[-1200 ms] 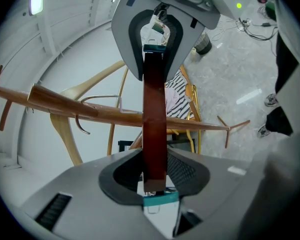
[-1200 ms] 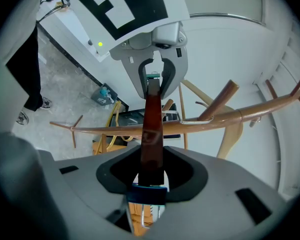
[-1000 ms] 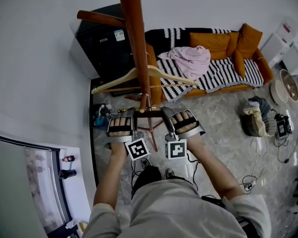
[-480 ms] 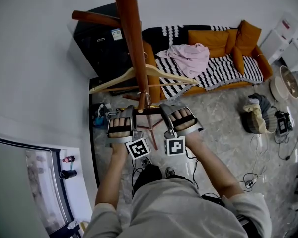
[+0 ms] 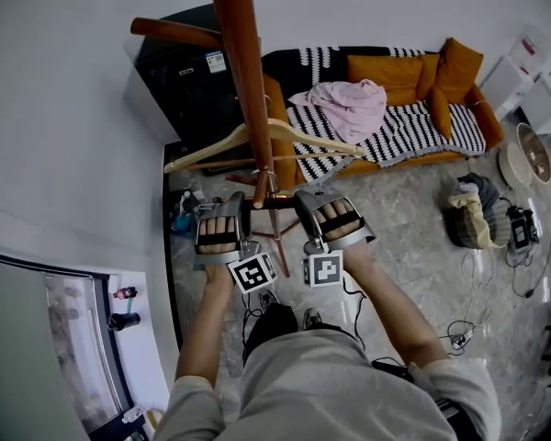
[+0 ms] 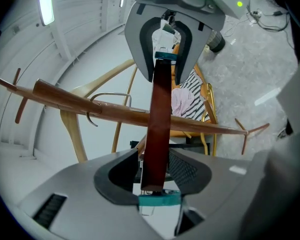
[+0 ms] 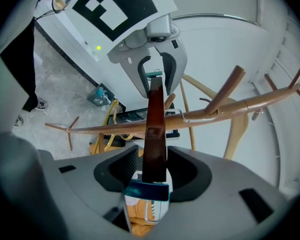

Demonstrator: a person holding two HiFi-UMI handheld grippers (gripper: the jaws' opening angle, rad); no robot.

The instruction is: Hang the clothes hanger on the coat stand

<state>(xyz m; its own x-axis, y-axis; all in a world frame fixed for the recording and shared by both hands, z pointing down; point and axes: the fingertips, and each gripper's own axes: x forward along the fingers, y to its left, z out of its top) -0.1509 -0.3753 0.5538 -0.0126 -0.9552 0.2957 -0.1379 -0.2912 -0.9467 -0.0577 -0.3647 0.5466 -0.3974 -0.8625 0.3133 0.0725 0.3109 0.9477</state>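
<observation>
The coat stand (image 5: 243, 81) rises at twelve o'clock from the hands. The wooden hanger (image 5: 211, 148) already hangs on it by its hook, so the main step looks done. The left gripper (image 6: 152, 179) and right gripper (image 7: 149, 171), whose jaws have just been opening, sit loosely around a dark cross bar (image 6: 159, 114) — what remains, I judge, is backing away.

The head view is bright and evenly lit, with soft shadows; its wide lens bows the wall (image 5: 64, 108) near the edges. In the left gripper view a lamp (image 6: 46, 4) glares at upper left, a thin highlight runs along the stand (image 6: 115, 109), and pale streaks shine on the floor (image 6: 265, 96). Both gripper views fade to black corners, their nearest foreground blurred.
</observation>
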